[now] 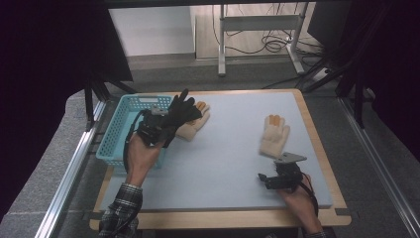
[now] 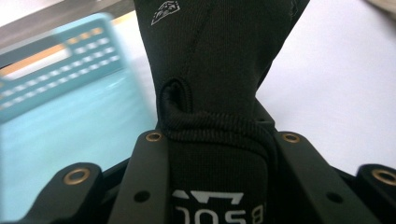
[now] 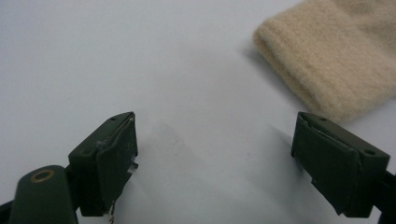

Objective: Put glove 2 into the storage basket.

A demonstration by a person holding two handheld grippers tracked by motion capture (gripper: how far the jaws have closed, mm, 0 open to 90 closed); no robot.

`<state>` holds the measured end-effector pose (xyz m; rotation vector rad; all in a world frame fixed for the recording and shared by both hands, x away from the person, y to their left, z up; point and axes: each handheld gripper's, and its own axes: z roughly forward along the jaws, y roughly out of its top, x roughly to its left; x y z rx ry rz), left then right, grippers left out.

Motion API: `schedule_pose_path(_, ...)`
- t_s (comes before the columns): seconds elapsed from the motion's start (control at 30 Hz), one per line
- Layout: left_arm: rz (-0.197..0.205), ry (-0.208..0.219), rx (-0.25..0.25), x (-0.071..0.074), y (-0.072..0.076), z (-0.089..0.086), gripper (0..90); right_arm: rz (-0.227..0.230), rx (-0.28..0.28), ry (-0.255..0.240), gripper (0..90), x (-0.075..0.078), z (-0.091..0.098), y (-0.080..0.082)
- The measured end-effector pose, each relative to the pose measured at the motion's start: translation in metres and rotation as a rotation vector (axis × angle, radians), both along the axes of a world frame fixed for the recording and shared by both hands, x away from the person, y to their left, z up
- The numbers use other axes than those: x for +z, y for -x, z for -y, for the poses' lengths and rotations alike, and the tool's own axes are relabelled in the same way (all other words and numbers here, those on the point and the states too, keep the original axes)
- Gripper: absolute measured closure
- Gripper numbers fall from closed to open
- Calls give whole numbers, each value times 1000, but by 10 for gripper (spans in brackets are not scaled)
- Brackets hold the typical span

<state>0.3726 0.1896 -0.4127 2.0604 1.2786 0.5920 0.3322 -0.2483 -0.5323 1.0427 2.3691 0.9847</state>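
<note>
A black glove (image 1: 182, 112) hangs in the air by the right rim of the turquoise basket (image 1: 120, 125), its cuff pinched in my left gripper (image 1: 156, 128). The left gripper view shows the glove (image 2: 217, 79) rising from between the two jaws, with white lettering on the cuff. A beige knitted glove (image 1: 194, 122) lies on the white mat just behind the black one. A second beige glove (image 1: 275, 135) lies at the right. My right gripper (image 1: 263, 178) rests low on the mat in front of it, jaws wide apart and empty (image 3: 215, 158); that glove's cuff (image 3: 336, 60) lies beyond the jaws to the right.
The mat (image 1: 223, 163) sits on a wooden tabletop (image 1: 317, 148). The basket stands at the table's left edge. Behind the table are a grey floor, a white table frame (image 1: 257, 29) and loose cables.
</note>
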Motion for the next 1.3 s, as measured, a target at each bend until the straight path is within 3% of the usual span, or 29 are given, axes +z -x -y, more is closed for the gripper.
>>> schedule_pose_path(0.3,-60,-12,181,-13,-16,-60,691,0,0,0,141,0,0,0)
schedule_pose_path(0.57,-176,-49,327,-41,-36,-104,683,0,0,-1,141,0,0,0)
schedule_pose_path(0.7,-230,-70,380,-54,-47,-116,679,0,0,-1,141,0,0,0)
schedule_pose_path(0.83,-287,-95,395,-66,-58,-120,671,0,1,-1,141,0,0,0)
schedule_pose_path(1.0,-333,-186,417,-78,-70,-119,644,0,1,-2,141,0,0,0)
schedule_pose_path(1.07,-335,-232,424,-80,-73,-119,589,0,1,-2,141,0,0,0)
schedule_pose_path(1.17,-352,-270,405,-81,-74,-120,375,0,1,-2,141,0,0,0)
schedule_pose_path(1.23,-372,-263,376,-79,-73,-120,223,0,1,-2,141,0,0,0)
schedule_pose_path(1.3,-391,-244,353,-75,-71,-120,138,0,1,-2,141,0,0,0)
